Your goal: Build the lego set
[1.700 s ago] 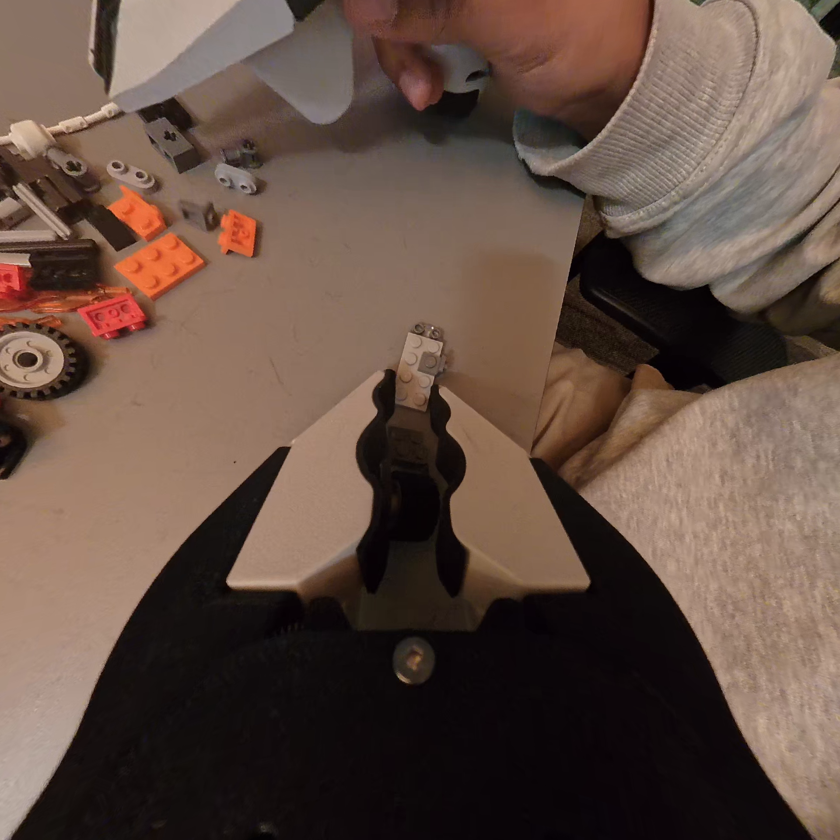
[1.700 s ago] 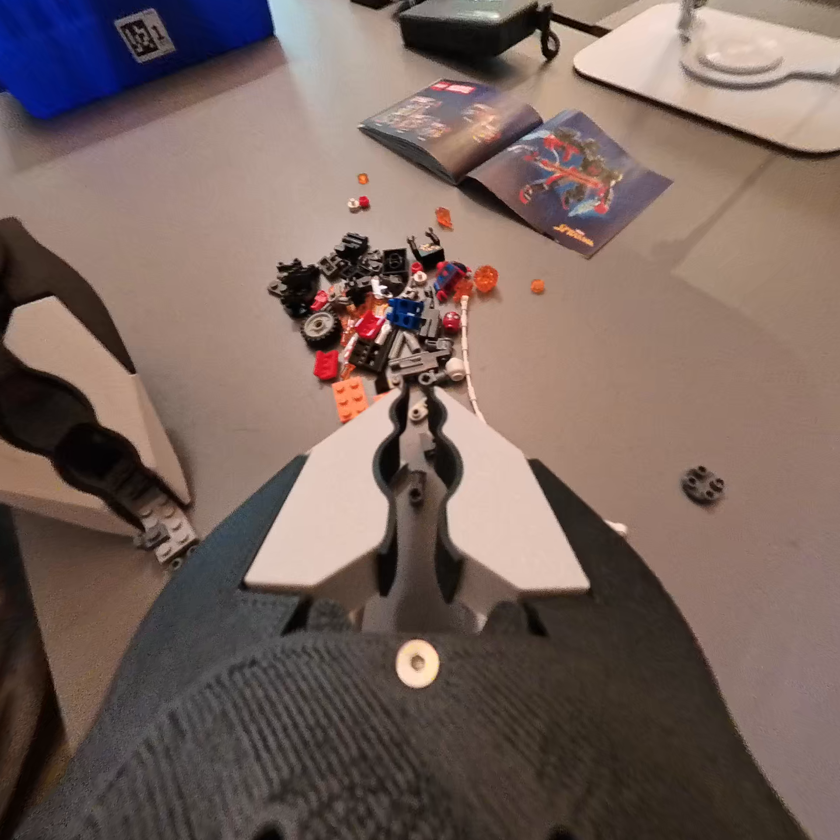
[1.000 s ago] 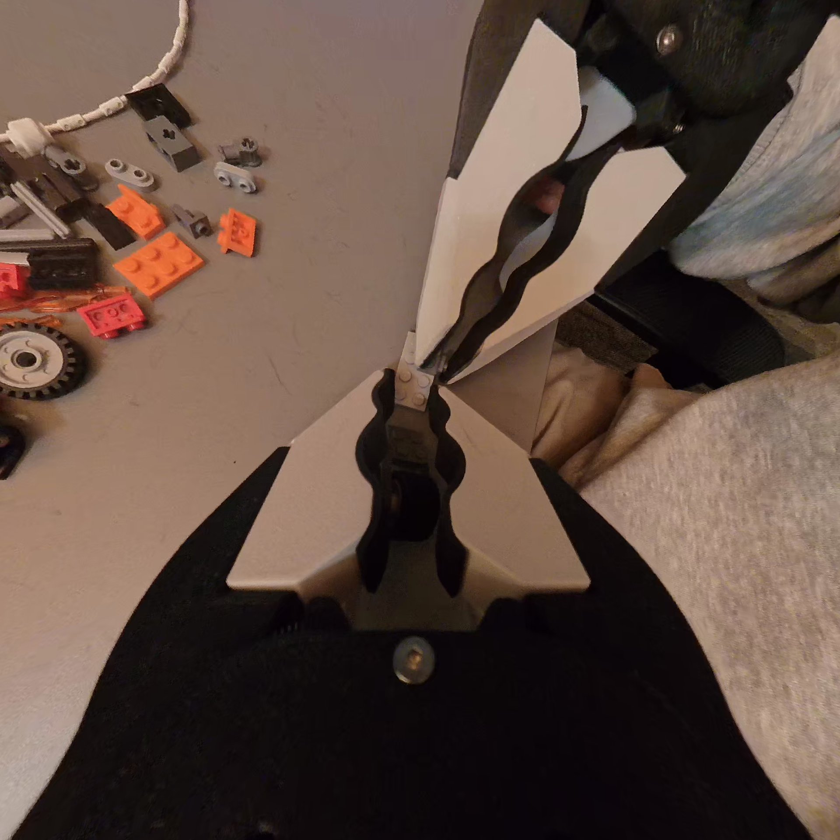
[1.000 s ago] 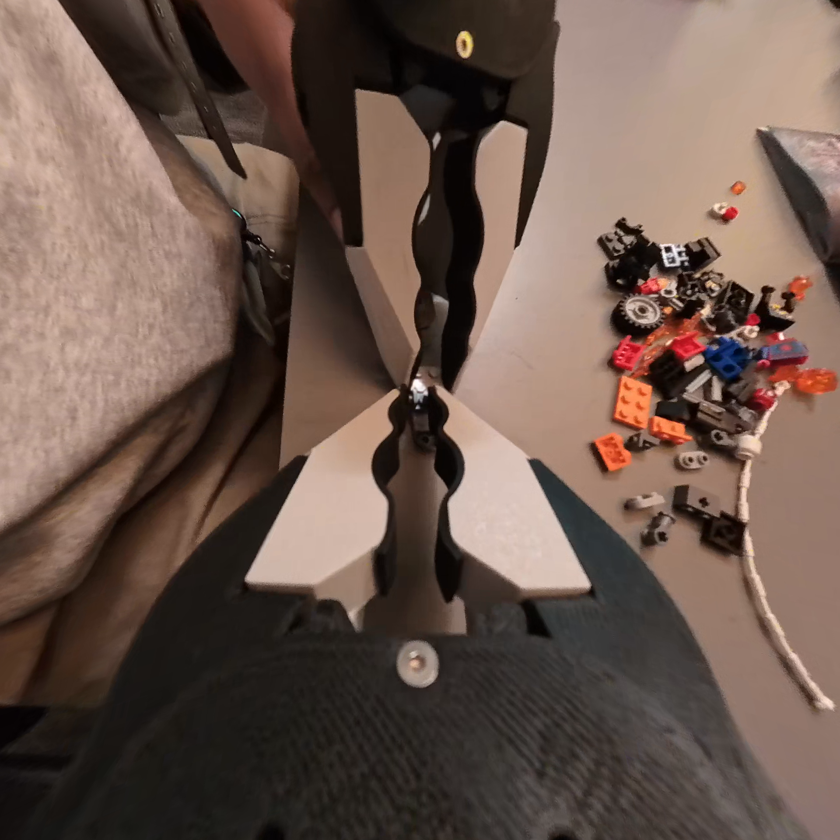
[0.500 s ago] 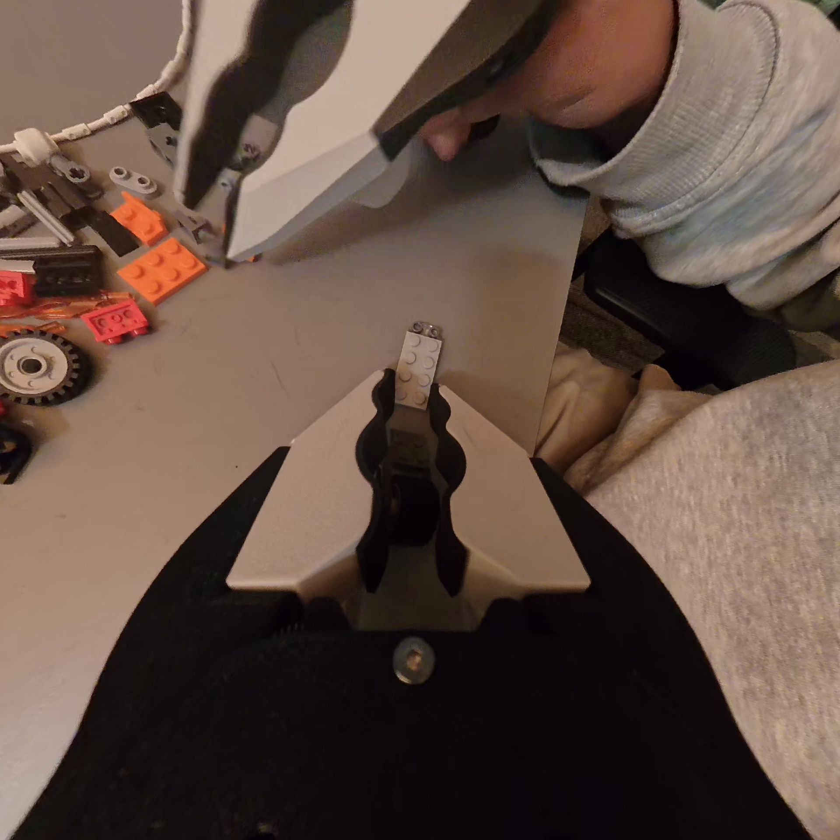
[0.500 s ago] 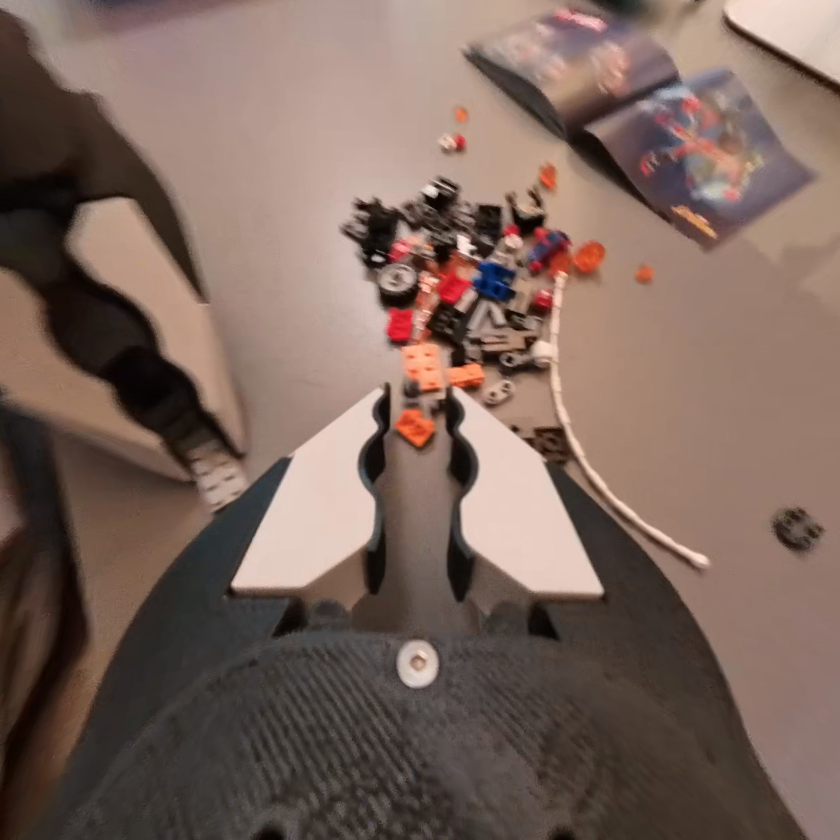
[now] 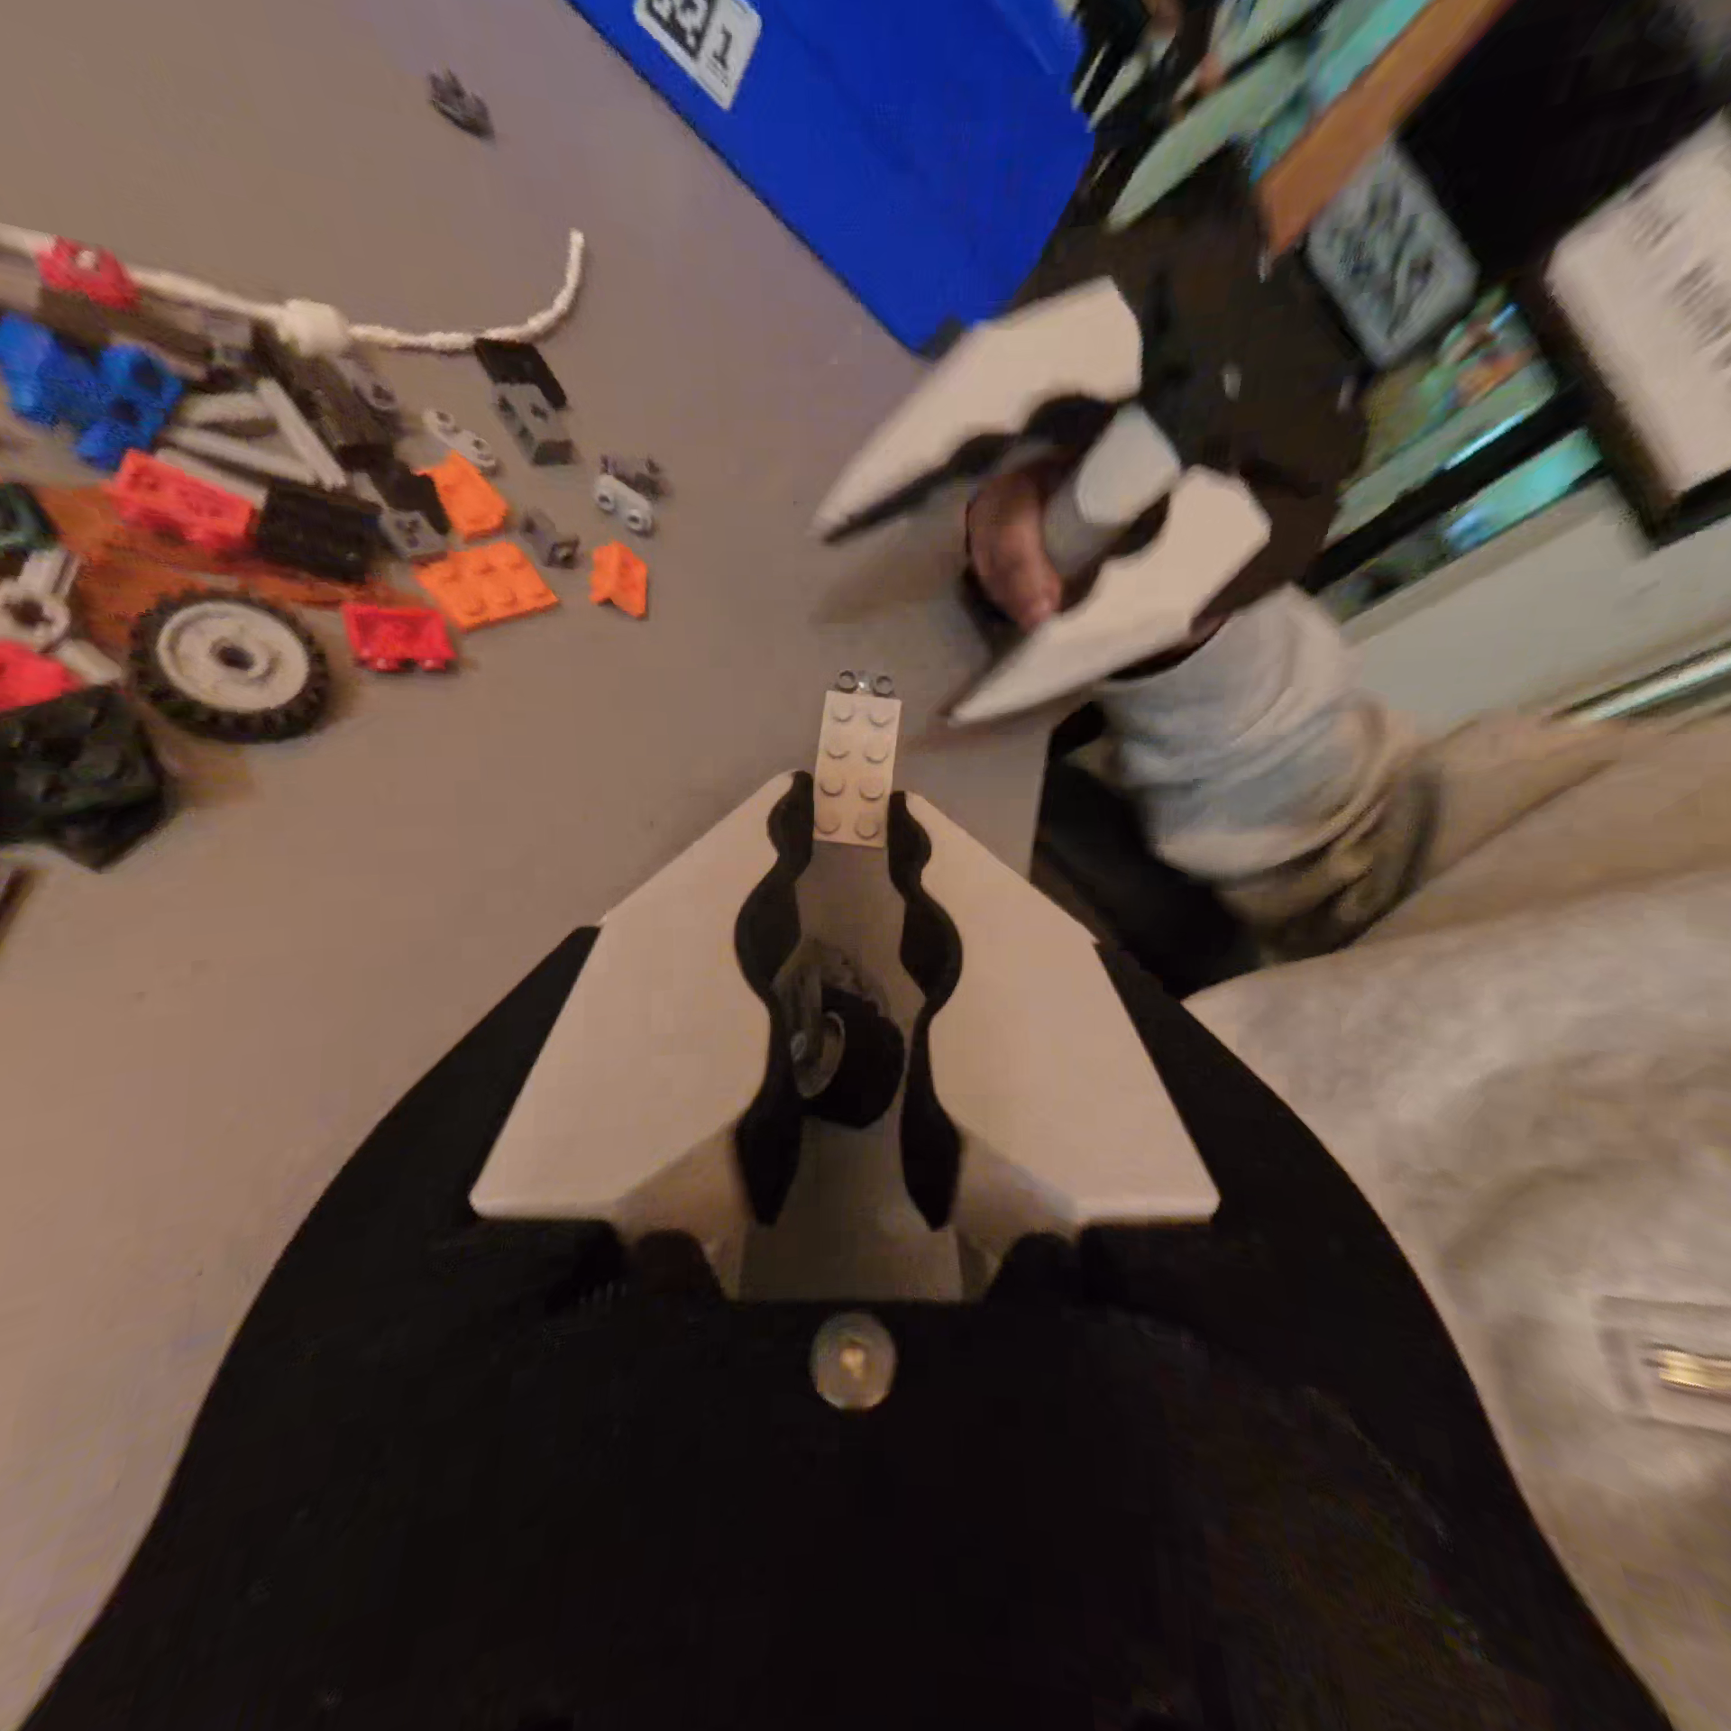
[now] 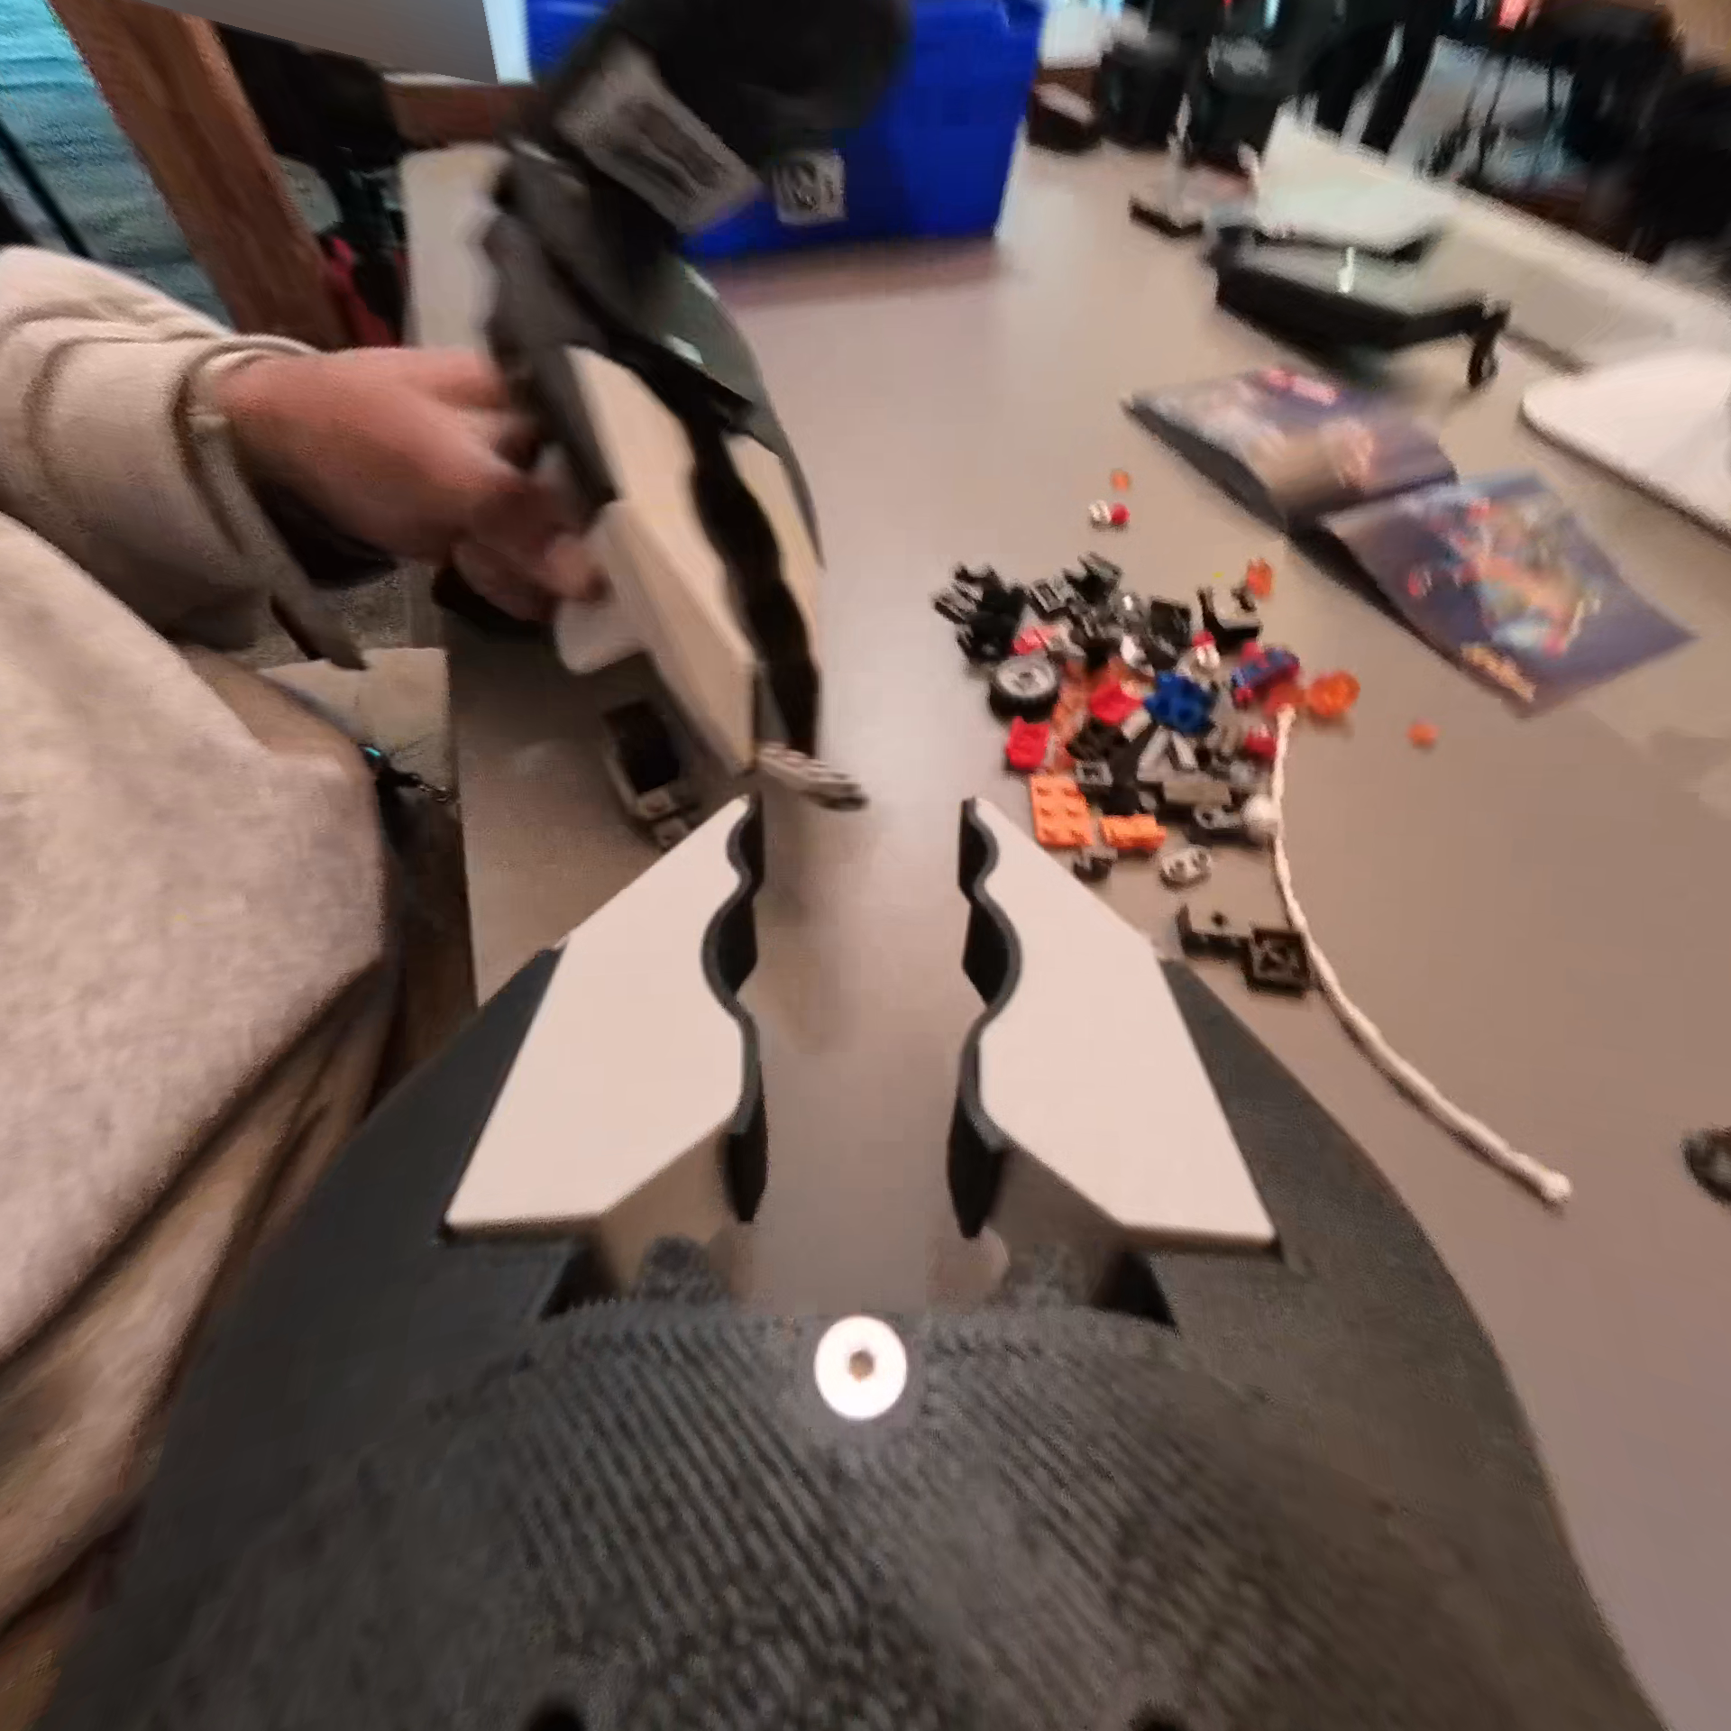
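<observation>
Light grey studded plate (image 7: 857,766), orange plate (image 7: 485,583), blue bin (image 7: 871,140), white cord (image 8: 1349,1007), grey table (image 7: 328,937)

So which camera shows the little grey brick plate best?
The left wrist view. The grey brick plate is sharp there, studs up, pinched in the left claw. In the right wrist view it is only a small, blurry sliver poking from that claw.

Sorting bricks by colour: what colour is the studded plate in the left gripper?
Light grey plate, clearest in the left wrist view.
</observation>
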A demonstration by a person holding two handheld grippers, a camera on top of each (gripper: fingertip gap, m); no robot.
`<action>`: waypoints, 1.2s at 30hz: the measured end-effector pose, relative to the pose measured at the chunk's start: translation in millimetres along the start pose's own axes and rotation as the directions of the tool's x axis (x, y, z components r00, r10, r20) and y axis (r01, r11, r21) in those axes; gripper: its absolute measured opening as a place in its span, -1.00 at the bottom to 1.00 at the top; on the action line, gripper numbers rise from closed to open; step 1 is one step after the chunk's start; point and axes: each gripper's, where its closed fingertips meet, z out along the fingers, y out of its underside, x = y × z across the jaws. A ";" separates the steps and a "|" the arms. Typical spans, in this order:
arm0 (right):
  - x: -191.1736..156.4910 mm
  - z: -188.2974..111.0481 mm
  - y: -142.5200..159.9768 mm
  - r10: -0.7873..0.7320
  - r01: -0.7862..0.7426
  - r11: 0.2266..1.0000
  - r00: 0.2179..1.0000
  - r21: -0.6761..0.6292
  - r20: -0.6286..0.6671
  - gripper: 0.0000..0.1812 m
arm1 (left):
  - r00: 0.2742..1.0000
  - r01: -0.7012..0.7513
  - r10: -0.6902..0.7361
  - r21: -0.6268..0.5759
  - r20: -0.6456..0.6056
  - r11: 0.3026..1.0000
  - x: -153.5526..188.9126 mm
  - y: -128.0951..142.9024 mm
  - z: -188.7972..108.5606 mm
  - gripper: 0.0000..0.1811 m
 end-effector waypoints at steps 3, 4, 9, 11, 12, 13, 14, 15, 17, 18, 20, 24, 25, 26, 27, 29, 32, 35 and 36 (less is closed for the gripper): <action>-8.2 1.2 -3.4 -0.159 0.159 0.987 0.987 0.007 -0.034 -0.61 | 0.979 0.148 -0.141 0.039 -0.147 0.988 1.9 -7.0 -7.7 -0.83; -9.7 3.2 -3.2 -0.191 0.191 0.982 0.981 -0.002 -0.032 -0.63 | 0.970 0.173 -0.162 0.047 -0.182 0.984 3.3 -9.2 -9.9 -0.83; -14.7 12.4 -8.0 -0.225 0.224 0.974 0.973 0.019 0.050 -0.69 | 0.935 0.206 -0.197 0.001 -0.294 0.978 13.9 -6.6 -12.9 -0.84; -16.3 13.4 -9.5 -0.248 0.247 0.969 0.966 0.018 0.080 -0.85 | 0.926 0.205 -0.203 -0.026 -0.318 0.978 17.5 -3.8 -12.6 -0.84; -18.2 13.6 -9.3 -0.263 0.263 0.965 0.960 0.011 0.097 -0.87 | 0.922 0.209 -0.208 -0.032 -0.328 0.977 18.6 -3.4 -12.9 -0.84; -18.6 13.6 -9.7 -0.273 0.274 0.962 0.957 0.003 0.102 -0.88 | 0.916 0.218 -0.216 -0.032 -0.339 0.975 18.9 -4.0 -13.7 -0.84; -19.6 13.2 -10.2 -0.277 0.278 0.960 0.955 -0.002 0.111 -0.89 | 0.908 0.226 -0.223 -0.032 -0.354 0.974 19.8 -4.7 -14.9 -0.84; -20.0 12.8 -10.2 -0.267 0.270 0.963 0.956 -0.011 0.119 -0.91 | 0.903 0.232 -0.227 -0.032 -0.366 0.972 20.6 -5.4 -15.9 -0.84; -19.7 13.1 -8.7 -0.207 0.214 0.976 0.969 -0.036 0.135 -0.92 | 0.904 0.226 -0.218 -0.020 -0.367 0.974 20.4 -6.9 -16.7 -0.84; -17.8 13.6 -7.5 -0.176 0.184 0.982 0.976 -0.048 0.131 -0.95 | 0.914 0.213 -0.197 0.006 -0.356 0.977 18.6 -9.8 -17.9 -0.83; -12.3 15.3 -3.1 -0.118 0.127 0.989 0.987 -0.081 0.107 -0.96 | 0.945 0.163 -0.133 0.079 -0.298 0.983 12.3 -17.3 -21.2 -0.64; -16.1 19.7 2.4 -0.058 0.073 0.991 0.990 -0.116 0.127 -0.96 | 0.980 -0.019 0.035 0.081 -0.195 0.997 13.7 -15.5 -18.7 -0.61; -18.5 20.8 2.5 -0.050 0.067 0.991 0.989 -0.118 0.140 -0.96 | 0.986 -0.062 0.071 0.063 -0.153 0.996 11.8 -13.5 -15.6 -0.62; -20.4 21.7 2.1 -0.040 0.059 0.991 0.988 -0.118 0.152 -0.96 | 0.986 -0.105 0.110 0.043 -0.123 0.994 11.3 -11.1 -13.0 -0.69; -22.5 22.3 1.3 -0.028 0.048 0.992 0.985 -0.115 0.169 -0.96 | 0.985 -0.141 0.143 0.024 -0.099 0.990 10.7 -9.0 -10.9 -0.83; -23.9 21.8 -1.6 0.005 0.015 0.995 0.981 -0.103 0.192 -0.96 | 0.979 -0.189 0.191 0.026 -0.070 0.982 10.7 -9.3 -10.7 -0.95; -26.8 19.0 -6.6 0.079 -0.062 0.995 0.967 -0.077 0.242 -0.96 | 0.974 -0.203 0.206 0.047 -0.094 0.978 15.3 -10.4 -13.5 -0.95; -25.2 19.0 -4.7 0.102 -0.087 0.994 0.967 -0.072 0.233 -0.96 | 0.975 -0.208 0.210 0.033 -0.068 0.978 12.6 -8.9 -11.8 -0.95; -22.9 19.4 -4.5 0.099 -0.086 0.994 0.973 -0.070 0.208 -0.96 | 0.972 -0.233 0.234 0.035 -0.031 0.972 10.8 -9.7 -11.3 -0.95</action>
